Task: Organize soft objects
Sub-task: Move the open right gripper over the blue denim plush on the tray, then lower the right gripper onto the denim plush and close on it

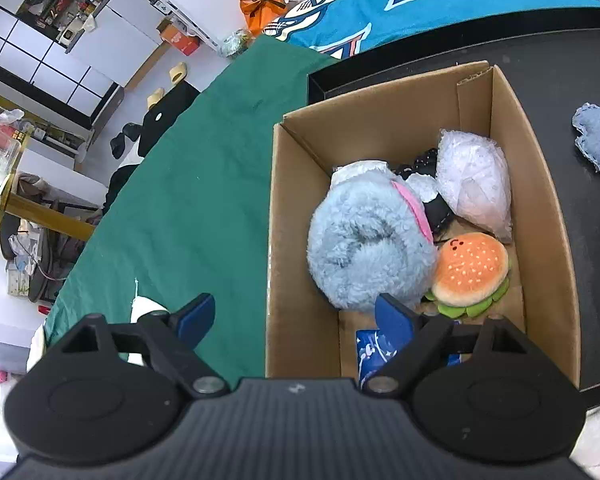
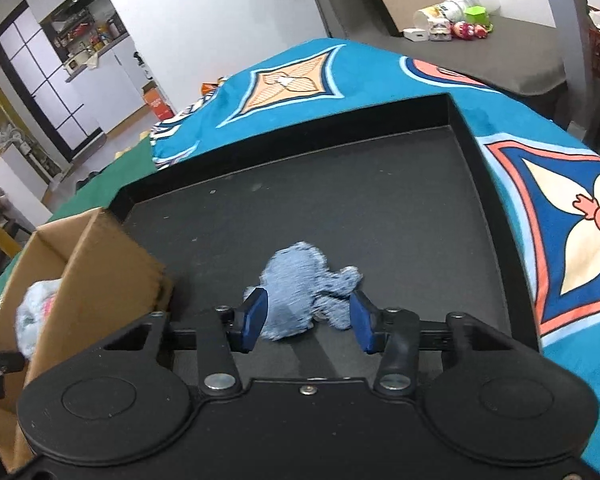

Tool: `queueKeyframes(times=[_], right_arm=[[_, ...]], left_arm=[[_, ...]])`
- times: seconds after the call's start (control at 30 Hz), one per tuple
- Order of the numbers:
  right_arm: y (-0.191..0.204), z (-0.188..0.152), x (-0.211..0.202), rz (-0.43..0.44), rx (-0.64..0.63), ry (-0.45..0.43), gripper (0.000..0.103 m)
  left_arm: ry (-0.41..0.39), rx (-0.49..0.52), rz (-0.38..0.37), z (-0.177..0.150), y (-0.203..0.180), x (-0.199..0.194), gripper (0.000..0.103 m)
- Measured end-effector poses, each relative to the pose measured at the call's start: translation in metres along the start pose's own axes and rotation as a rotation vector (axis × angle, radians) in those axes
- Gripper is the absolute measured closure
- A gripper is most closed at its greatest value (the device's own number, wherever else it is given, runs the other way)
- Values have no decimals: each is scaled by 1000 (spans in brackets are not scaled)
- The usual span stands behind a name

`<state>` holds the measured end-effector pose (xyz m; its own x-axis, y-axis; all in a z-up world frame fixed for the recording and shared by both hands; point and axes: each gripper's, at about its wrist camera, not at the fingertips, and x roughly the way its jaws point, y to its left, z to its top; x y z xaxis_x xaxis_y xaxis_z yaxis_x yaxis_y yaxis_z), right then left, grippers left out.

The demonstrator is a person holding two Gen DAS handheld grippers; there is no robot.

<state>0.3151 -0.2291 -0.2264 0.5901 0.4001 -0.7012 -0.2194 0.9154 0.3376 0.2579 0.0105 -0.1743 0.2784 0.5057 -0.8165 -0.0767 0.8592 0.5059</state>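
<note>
Right gripper (image 2: 307, 322): low centre of the right wrist view, jaws partly apart with the blue fuzzy cloth between the blue pads; the left pad (image 2: 256, 318) touches the cloth's edge, the right pad sits just beside its fringe, so no firm pinch shows.
Blue fuzzy cloth (image 2: 300, 292): crumpled on the black tray, long axis running left to right across the frame, a ragged tail pointing to the right.
Black tray (image 2: 380, 200): bare floor stretches beyond the cloth toward the upper frame; raised rim at the far and right edges.
Left gripper (image 1: 296, 316): bottom centre of the left wrist view, jaws wide and holding nothing; the near wall of the cardboard box lies between the fingers.
Cardboard box (image 1: 292, 216): open-topped, long axis running from bottom to top of the frame; bare floor along its right side.
Box contents: a pale blue plush roll (image 1: 364, 244), a burger plush (image 1: 470, 276) touching it at the right, a white bagged bundle (image 1: 474, 188) at the far end.
Green cloth (image 1: 188, 200): left of the box, uncluttered.
</note>
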Motion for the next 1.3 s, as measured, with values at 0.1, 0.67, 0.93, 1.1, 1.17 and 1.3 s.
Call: queueKeyframes(times=[0.1,0.67,0.93,1.1,1.17,1.3], right_arm=[[-6,-1,7,-16,1,7,70],[-10,-5,-8,-39,-85,2,99],[-2,0,-2,-47,-142,18,76],[11,-5,6,-73,-251,18,76],[20,-11,9,-107,-346,12,76],[28,-18,10,-141,-426,1,78]], left_arm=[[1,3,-2,0,0,0,17],[-22,5,-1,-5,1,-7,17],[-24,-3,-3,-4,3,-8,17],[-21,2,-2,-3,2,-7,17],[-19,2,-1,-3,2,-7,17],[-15,4,0,-2,1,-6,17]])
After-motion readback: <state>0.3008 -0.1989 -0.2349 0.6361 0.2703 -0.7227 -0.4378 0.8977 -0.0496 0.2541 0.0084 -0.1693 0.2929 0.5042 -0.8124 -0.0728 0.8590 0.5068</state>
